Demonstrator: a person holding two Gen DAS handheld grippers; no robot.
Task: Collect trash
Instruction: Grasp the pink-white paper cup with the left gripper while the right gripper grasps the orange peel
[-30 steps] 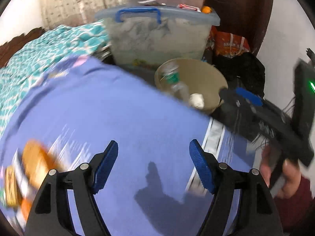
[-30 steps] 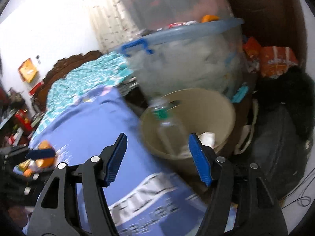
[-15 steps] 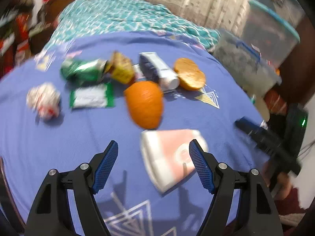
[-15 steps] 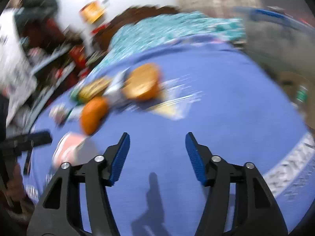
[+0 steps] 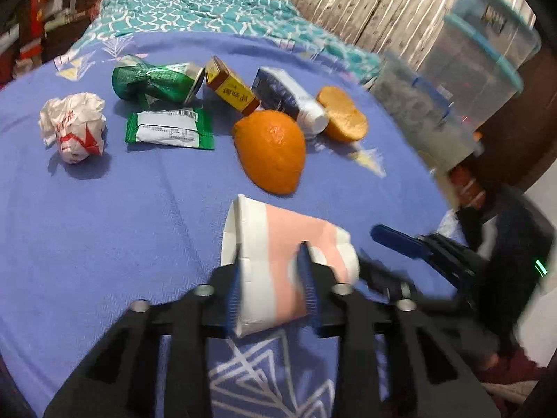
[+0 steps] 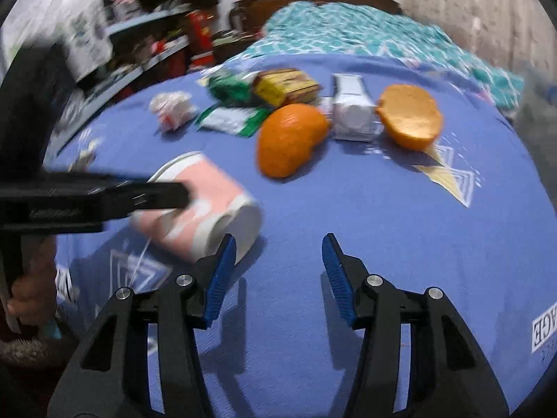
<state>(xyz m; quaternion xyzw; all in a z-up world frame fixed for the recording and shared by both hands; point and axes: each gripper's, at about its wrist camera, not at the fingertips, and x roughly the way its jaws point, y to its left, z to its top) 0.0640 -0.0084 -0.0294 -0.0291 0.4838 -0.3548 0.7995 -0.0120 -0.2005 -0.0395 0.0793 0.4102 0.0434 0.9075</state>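
A pink and white paper cup [image 5: 278,244] lies on its side on the blue bedspread [image 5: 122,226]. My left gripper [image 5: 271,289] is shut on the cup, fingers on both sides; the cup also shows in the right wrist view [image 6: 205,205]. My right gripper [image 6: 275,271] is open and empty, just right of the cup. Farther back lie an orange peel half [image 5: 269,149], another peel half [image 5: 343,115], a crumpled wrapper [image 5: 73,127], a green packet [image 5: 170,129], a crushed green can [image 5: 156,80], a yellow box [image 5: 229,87] and a white carton [image 5: 289,97].
Clear plastic storage bins [image 5: 452,80] stand off the bed's right side. A teal patterned blanket [image 5: 195,10] covers the far end of the bed. Cluttered shelves [image 6: 139,41] stand at the left in the right wrist view.
Both grippers swung from the bin beside the bed back over the bedspread. My left gripper moved onto the paper cup and closed on it. The right gripper stayed open.
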